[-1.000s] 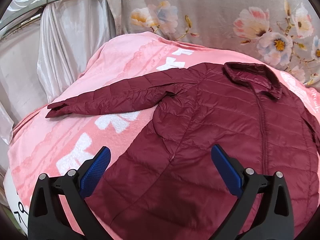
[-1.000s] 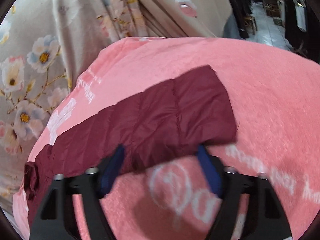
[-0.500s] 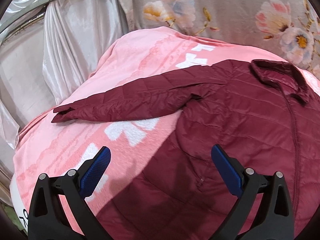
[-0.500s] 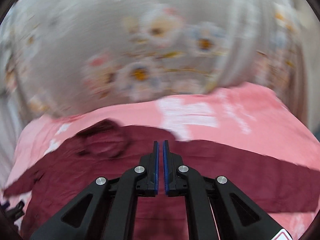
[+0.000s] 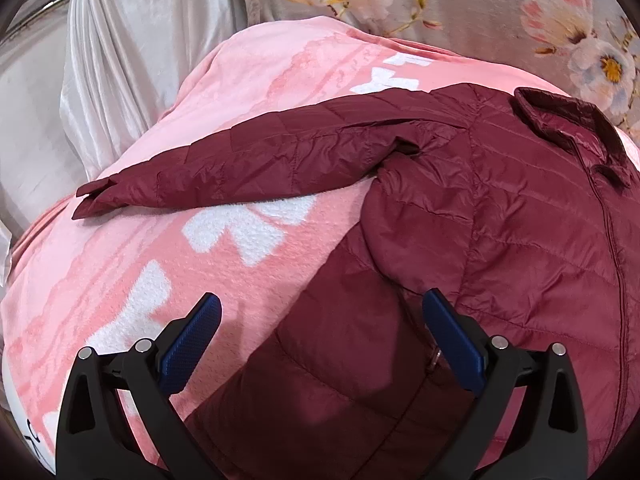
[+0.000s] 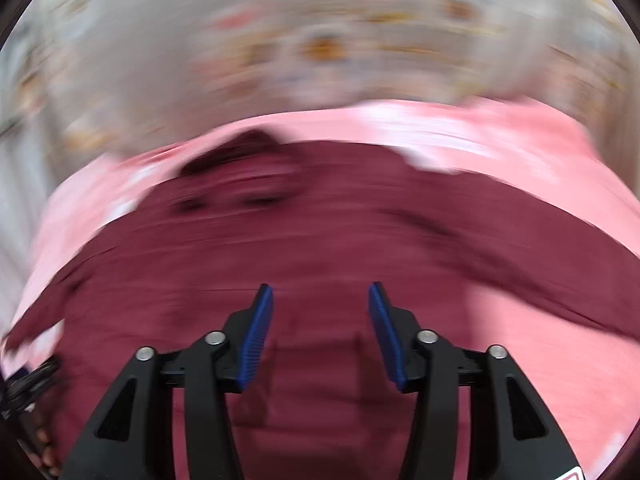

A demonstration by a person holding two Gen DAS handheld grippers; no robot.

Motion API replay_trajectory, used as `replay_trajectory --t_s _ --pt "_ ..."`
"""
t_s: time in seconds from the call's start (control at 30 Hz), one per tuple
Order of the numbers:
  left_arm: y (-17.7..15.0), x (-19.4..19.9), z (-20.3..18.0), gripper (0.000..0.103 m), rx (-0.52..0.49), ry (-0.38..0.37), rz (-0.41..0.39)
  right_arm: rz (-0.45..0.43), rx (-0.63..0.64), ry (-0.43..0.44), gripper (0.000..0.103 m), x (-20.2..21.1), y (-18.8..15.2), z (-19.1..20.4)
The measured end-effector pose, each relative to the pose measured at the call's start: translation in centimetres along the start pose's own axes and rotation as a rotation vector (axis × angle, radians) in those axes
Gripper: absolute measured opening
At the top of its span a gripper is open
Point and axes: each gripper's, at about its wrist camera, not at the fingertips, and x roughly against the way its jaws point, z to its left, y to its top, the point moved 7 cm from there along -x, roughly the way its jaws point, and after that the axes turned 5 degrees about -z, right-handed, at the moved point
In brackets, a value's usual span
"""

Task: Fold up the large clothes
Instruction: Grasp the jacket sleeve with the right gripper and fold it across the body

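Note:
A dark red quilted jacket (image 5: 500, 216) lies flat and zipped on a pink blanket (image 5: 132, 248), collar at the far right. Its left sleeve (image 5: 248, 168) stretches out to the left. My left gripper (image 5: 320, 312) hovers open over the jacket's left side edge, with nothing between its blue pads. In the blurred right wrist view the same jacket (image 6: 320, 240) spreads below, one sleeve trailing off to the right. My right gripper (image 6: 320, 304) is above the jacket's body, its jaws opening, with nothing between them.
A floral curtain (image 5: 460, 4) hangs behind the bed and a shiny white drape (image 5: 120, 60) at the left. The pink blanket (image 6: 540, 340) shows bare beside the jacket in the right wrist view. Another gripper's dark tip (image 6: 28, 384) peeks in at that view's left edge.
The left gripper drifted lower and leftward toward the jacket's side edge. The right gripper let go of the right sleeve's cuff, swung over to the jacket's body, shut briefly, and is now opening.

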Motion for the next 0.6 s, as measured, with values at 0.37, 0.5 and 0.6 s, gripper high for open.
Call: replay_trajectory --t_s 0.37,0.5,0.6 --pt "-0.5 1.8 -2.2 0.098 -0.028 -0.012 -0.024 -0.049 -0.697 -0.230 0.065 7.1 -5.3 -29.8" --pt "-0.4 2.9 -3.1 0.098 -0.049 -0.018 -0.039 -0.100 -0.748 -0.246 0.065 6.6 -4.7 -31.7" --pt "0.0 3.4 -3.6 0.098 -0.062 -0.021 -0.051 -0.110 -0.725 -0.288 0.019 5.7 -3.1 -32.4"
